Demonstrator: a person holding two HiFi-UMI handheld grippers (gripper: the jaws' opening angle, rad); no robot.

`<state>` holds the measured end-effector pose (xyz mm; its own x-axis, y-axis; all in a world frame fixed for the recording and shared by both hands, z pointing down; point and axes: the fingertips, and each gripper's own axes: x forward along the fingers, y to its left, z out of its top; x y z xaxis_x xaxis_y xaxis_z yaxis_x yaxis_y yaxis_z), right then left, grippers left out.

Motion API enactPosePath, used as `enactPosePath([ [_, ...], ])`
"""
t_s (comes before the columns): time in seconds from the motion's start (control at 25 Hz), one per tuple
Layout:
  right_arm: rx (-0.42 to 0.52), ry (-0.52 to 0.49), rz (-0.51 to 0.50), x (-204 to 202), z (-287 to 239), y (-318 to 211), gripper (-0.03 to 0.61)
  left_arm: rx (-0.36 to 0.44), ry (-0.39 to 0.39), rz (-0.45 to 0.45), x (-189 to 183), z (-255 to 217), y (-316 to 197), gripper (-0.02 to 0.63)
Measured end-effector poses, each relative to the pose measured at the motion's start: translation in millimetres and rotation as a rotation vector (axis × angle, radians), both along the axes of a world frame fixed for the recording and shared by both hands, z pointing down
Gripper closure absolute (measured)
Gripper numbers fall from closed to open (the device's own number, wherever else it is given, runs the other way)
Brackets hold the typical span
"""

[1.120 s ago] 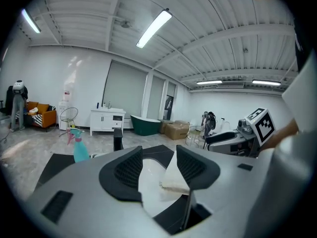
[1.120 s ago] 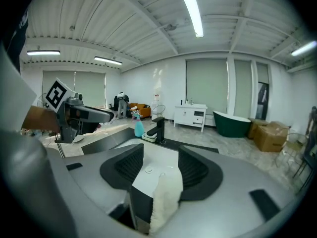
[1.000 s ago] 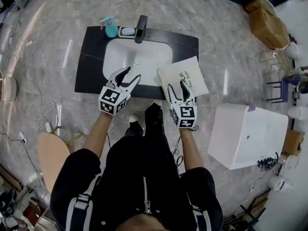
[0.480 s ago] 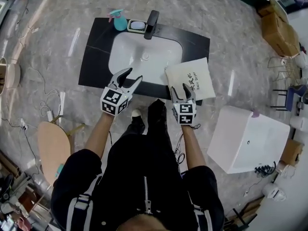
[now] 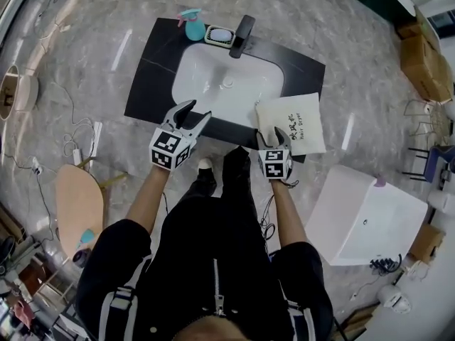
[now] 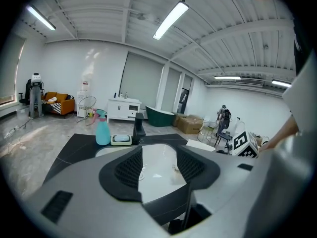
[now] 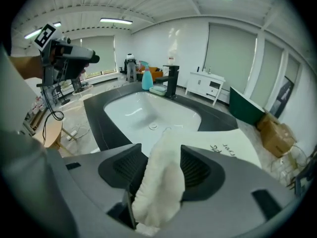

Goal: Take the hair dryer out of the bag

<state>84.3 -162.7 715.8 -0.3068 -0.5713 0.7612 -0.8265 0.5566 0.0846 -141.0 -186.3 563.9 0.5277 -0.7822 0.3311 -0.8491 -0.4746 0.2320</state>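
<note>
A cream cloth bag (image 5: 295, 123) with black lettering lies flat on the black countertop (image 5: 153, 84), just right of the white oval basin (image 5: 213, 84), its right edge hanging past the counter. The bag is closed up, so the hair dryer cannot be seen in any view.

The right gripper (image 5: 274, 135) points down at the bag's near corner. Its jaws have just been opening, and a raised fold of the cloth stands between them, loose rather than pinched. The left gripper (image 5: 195, 111) hangs over the counter's front edge by the basin, its fingers apart with only the basin behind the gap.

At the back rim, a small white soap dish (image 6: 121, 140) holds a pale bar, between a teal spray bottle (image 6: 102, 132) and a black faucet (image 6: 139, 128). The left gripper view shows these side-on. Only the right gripper view shows the cloth fold and the basin's drain (image 7: 153, 126). The head view alone shows the bag's whole outline.
</note>
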Motion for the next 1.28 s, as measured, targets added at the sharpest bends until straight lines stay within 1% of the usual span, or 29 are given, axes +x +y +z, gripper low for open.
enactPosePath([
  [0.24,-0.034,0.071,-0.031,2,22,4,0.331,-0.009,-0.008,-0.035,-12,3,4,0.390],
  [0.44,-0.025,0.148,-0.035,6,33,0,0.331,-0.018,-0.015,-0.059,-18,6,8,0.390],
  [0.56,-0.026,0.165,-0.022,9,35,-2,0.345,-0.021,-0.016,-0.072,-21,7,11,0.390],
  [0.68,-0.030,0.158,-0.012,11,34,-3,0.370,-0.023,-0.016,-0.080,-24,8,13,0.390],
  [0.8,-0.045,0.126,0.002,14,32,-3,0.404,-0.023,-0.015,-0.080,-24,8,13,0.390],
  [1.04,-0.068,0.057,0.013,19,23,-1,0.497,-0.021,-0.013,-0.059,-12,8,12,0.390],
  [1.28,-0.077,-0.028,0.006,13,7,-1,0.517,-0.020,-0.015,-0.032,-1,8,11,0.390],
])
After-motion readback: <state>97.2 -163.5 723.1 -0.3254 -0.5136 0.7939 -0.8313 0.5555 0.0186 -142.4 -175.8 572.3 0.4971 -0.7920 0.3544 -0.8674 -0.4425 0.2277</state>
